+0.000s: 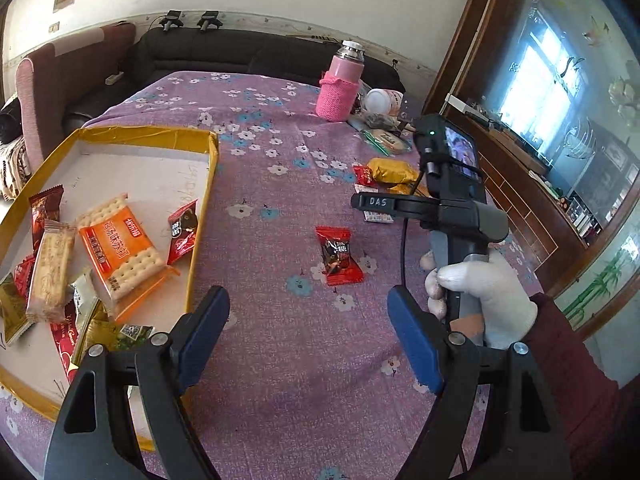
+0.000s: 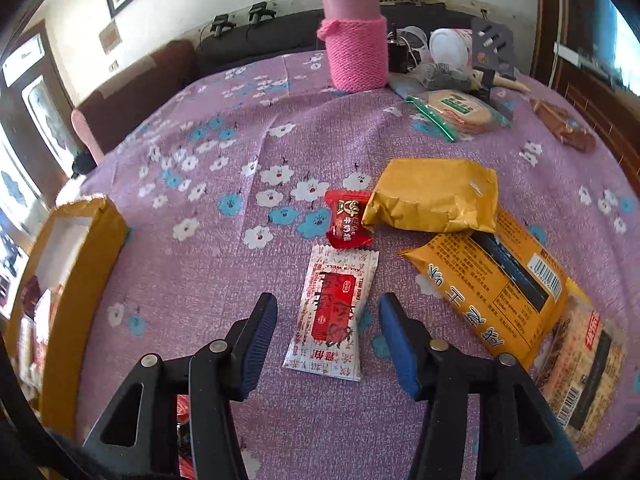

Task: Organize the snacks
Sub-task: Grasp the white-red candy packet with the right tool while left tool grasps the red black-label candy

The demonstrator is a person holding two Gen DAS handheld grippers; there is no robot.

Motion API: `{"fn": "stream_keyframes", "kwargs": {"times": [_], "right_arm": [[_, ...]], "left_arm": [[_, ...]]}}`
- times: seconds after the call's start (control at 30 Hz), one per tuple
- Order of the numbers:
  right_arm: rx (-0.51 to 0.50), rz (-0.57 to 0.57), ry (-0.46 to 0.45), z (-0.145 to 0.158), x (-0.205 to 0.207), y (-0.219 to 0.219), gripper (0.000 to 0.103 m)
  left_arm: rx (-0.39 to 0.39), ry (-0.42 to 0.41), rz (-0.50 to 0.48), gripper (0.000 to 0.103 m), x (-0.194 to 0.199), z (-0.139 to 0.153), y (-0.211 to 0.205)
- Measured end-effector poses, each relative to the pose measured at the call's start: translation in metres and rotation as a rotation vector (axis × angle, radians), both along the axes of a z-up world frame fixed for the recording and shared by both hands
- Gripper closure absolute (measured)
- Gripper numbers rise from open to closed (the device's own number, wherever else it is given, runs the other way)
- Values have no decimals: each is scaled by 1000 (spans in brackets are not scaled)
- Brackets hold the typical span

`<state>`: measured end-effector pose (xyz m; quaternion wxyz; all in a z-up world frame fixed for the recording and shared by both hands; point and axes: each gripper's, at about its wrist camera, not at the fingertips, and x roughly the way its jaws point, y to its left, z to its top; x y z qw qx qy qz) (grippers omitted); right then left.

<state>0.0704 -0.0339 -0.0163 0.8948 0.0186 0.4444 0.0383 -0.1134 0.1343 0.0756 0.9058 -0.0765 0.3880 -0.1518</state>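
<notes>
Left wrist view: the left tongs point(image 1: 308, 308) are spread wide and held empty above the table point(image 1: 280, 380), which is covered by a purple floral cloth. A red candy packet point(image 1: 338, 256) is seen lying on the cloth just ahead of the tips, apart from both. To the left, a shallow yellow-rimmed box point(image 1: 200, 200) is shown holding several snacks, among them an orange cracker pack point(image 1: 120, 248). The right tongs point(image 1: 374, 203) are seen from the side, gripped by a white-gloved hand point(image 1: 492, 296).

Right wrist view: the right tongs point(image 2: 328, 312) are opened wide, with a white-and-red wafer packet point(image 2: 332, 312) lying flat on the cloth between the two fingers; contact cannot be judged. A small red candy point(image 2: 347, 219) is placed just beyond it, beside a gold wrapped snack point(image 2: 432, 196) and a yellow biscuit bag point(image 2: 492, 284). A pink knitted-sleeve flask point(image 2: 354, 40) is stood upright at the far edge.
</notes>
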Motion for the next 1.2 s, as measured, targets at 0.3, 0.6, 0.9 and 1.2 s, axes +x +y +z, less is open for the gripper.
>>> {"fn": "stream_keyframes", "kwargs": {"times": [0.3, 0.6, 0.9, 1.2], "right_arm": [[61, 5, -16, 7, -37, -27, 79], [209, -7, -42, 13, -54, -57, 79], [282, 23, -65, 15, -56, -59, 79], [311, 63, -127, 24, -64, -49, 79]], "left_arm": [[56, 34, -64, 22, 27, -16, -33], [194, 119, -117, 45, 85, -51, -81], [182, 106, -84, 81, 86, -54, -76], [-9, 22, 12, 83, 46, -7, -16]]}}
